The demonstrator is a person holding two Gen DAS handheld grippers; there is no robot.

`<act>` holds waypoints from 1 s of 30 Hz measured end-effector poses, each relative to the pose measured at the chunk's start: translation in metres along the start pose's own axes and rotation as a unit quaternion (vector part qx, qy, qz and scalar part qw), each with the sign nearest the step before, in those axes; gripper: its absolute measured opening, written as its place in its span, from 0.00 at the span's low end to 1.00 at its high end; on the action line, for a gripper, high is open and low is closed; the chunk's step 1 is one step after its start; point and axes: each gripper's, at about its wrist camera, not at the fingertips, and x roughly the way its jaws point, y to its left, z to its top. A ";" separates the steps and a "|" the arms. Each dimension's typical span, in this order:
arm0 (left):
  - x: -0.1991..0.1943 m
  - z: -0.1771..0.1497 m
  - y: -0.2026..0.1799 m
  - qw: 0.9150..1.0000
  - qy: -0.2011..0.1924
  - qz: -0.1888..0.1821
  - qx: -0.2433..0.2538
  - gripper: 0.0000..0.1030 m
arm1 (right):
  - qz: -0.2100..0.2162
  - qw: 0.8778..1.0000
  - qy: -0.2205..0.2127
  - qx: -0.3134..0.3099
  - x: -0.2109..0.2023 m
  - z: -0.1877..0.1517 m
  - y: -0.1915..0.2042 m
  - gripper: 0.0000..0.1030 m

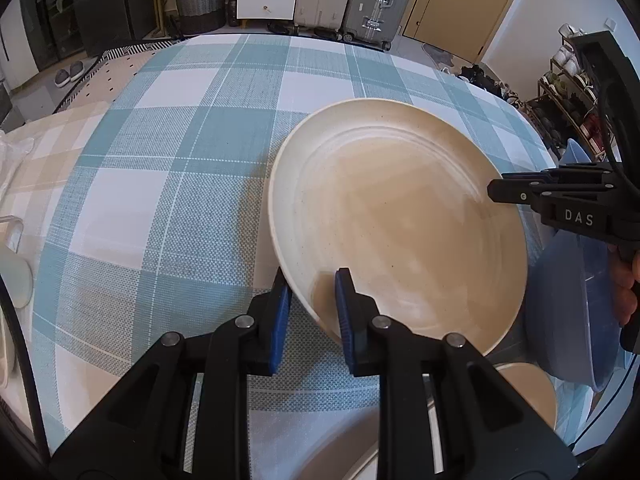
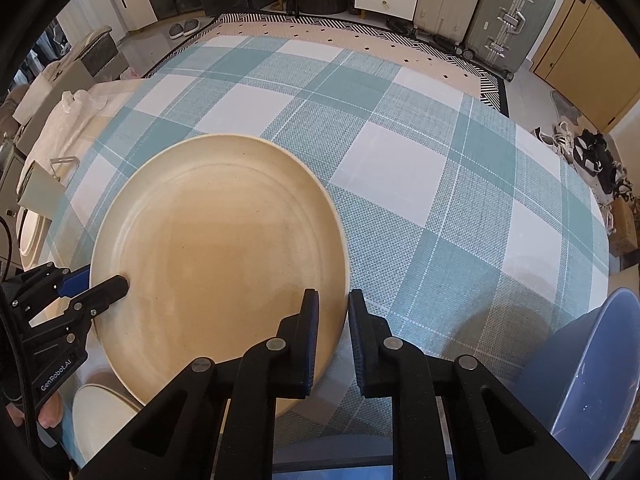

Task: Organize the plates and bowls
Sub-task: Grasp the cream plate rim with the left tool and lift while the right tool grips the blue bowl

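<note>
Checked blue-and-white cloth covers the tabletop point(image 1: 168, 168), with suitcases, a drawer unit and a basket standing on the floor beyond its far edge.

Both tools are clenched on one big cream plate point(image 1: 400, 216). The left gripper point(image 1: 310, 300) pinches the rim at the plate's near-left side, one blue pad under and one over. The right gripper point(image 2: 334, 316) bites the opposite rim in the same way. The plate sits tilted near the near edge of the tabletop, and appears partly raised off the cloth.

My reading is that the step in hand is carrying this plate, gripped from both sides, to a stack. A second cream plate point(image 2: 102, 416) lies just below it at the near edge, which looks like the likely place. The next move calls for both hands to travel together and level, so the rim does not slip from either pinch.

A blue bowl point(image 2: 588, 372) stands at the near-right corner, close to the right hand's path. At the left edge lie a pale cloth and some clear plastic, well apart from the work.
</note>
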 end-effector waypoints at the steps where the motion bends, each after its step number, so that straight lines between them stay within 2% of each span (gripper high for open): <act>1: -0.003 0.000 0.000 1.000 -0.003 0.001 0.000 0.18 | 0.000 1.000 -0.003 0.000 -0.002 0.000 0.000 0.15; 17: -0.054 -0.006 0.000 0.999 -0.041 0.007 0.000 0.18 | 0.000 0.999 -0.039 -0.009 -0.048 -0.007 0.017 0.15; 30: -0.108 -0.025 -0.008 0.997 -0.073 0.011 0.006 0.18 | -0.002 0.997 -0.070 -0.012 -0.091 -0.026 0.031 0.15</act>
